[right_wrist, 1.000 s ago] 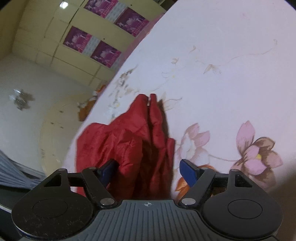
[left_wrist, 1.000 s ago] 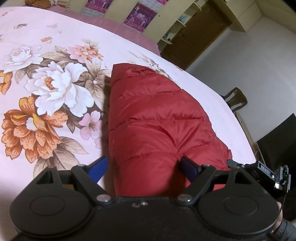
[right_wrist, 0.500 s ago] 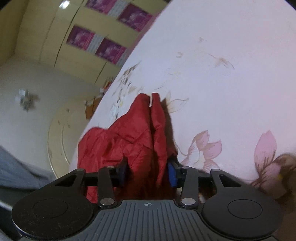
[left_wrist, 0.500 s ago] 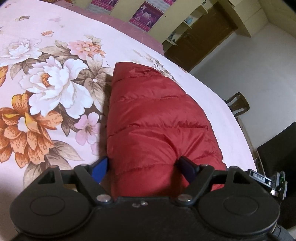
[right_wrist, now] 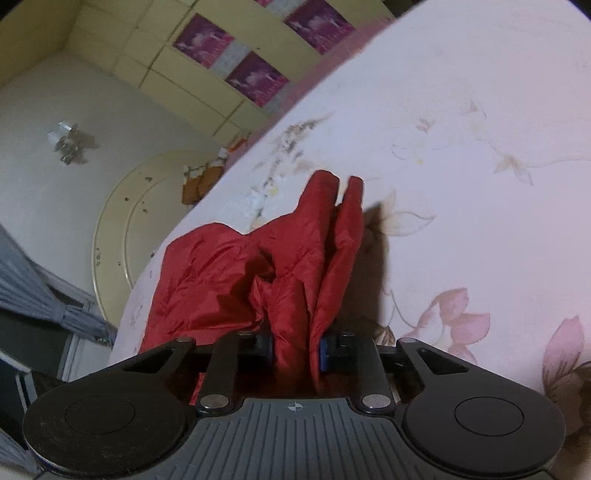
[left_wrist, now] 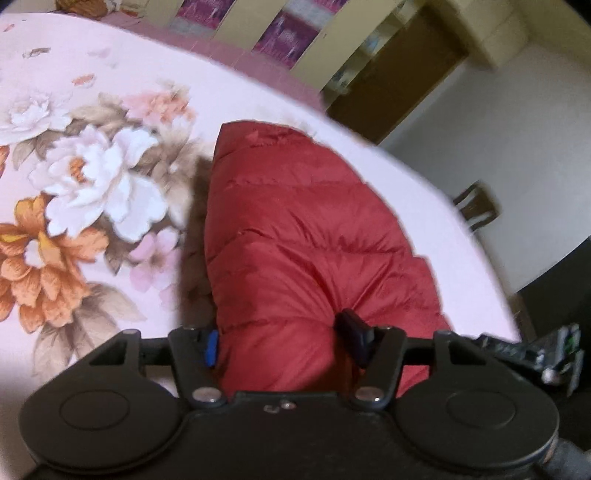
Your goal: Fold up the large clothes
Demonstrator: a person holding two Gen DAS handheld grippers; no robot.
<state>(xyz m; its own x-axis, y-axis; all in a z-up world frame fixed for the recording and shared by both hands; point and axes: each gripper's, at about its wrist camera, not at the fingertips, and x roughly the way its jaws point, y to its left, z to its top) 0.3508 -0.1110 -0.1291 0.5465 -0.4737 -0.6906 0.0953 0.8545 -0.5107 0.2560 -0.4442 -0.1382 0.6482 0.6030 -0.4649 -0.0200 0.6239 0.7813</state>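
A red quilted puffer jacket (left_wrist: 295,236) lies on a pink floral bedsheet (left_wrist: 92,177). My left gripper (left_wrist: 282,343) is shut on the jacket's thick near end, its blue pads pressing into the padding on both sides. In the right wrist view the jacket (right_wrist: 258,258) is crumpled, with two folded layers standing up. My right gripper (right_wrist: 295,349) is shut on those bunched layers, lifting them a little off the sheet (right_wrist: 461,166).
A yellow wardrobe with purple posters (left_wrist: 273,33) and a brown door (left_wrist: 391,74) stand behind the bed. A wooden chair (left_wrist: 476,206) is at the far bed edge. The right gripper shows in the left wrist view (left_wrist: 554,350).
My left gripper has closed from open onto the jacket's thick end. My right gripper closed earlier and has now narrowed further on the bunched layers and raised them.
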